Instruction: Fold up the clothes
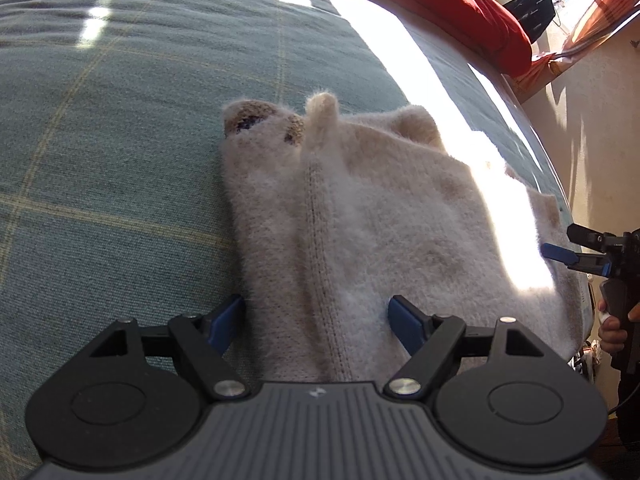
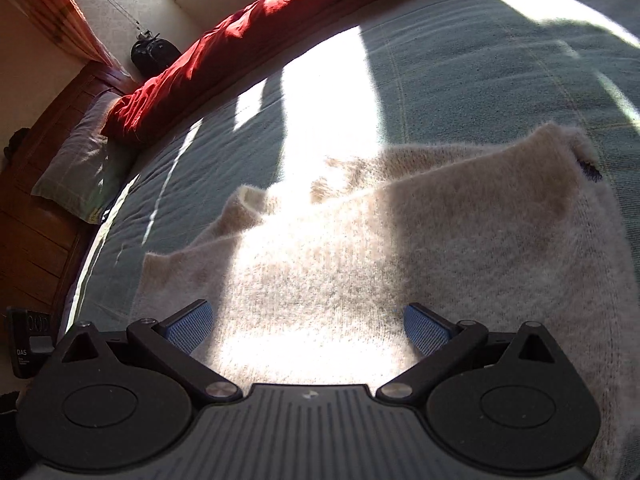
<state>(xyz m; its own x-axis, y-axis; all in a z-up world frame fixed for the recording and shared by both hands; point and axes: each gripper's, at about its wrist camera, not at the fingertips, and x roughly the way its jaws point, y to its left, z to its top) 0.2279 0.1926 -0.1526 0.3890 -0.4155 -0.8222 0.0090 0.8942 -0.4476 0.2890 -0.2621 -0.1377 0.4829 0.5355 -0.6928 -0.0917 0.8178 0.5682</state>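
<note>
A fluffy cream knit sweater (image 1: 360,220) lies folded on the green plaid bed cover (image 1: 100,140), with brown patches at its far left corner. My left gripper (image 1: 318,314) is open, its blue pads straddling the sweater's near left edge and a seam. My right gripper (image 2: 308,326) is open over the sweater (image 2: 400,248) near its front edge. The right gripper also shows in the left wrist view (image 1: 560,254) at the sweater's right edge.
A red duvet (image 2: 240,40) lies bunched along the far side of the bed. A pillow (image 2: 80,160) rests by the wooden headboard (image 2: 36,208). Bright sun strips cross the cover (image 2: 500,72). The bed edge and floor (image 1: 592,120) lie to the right.
</note>
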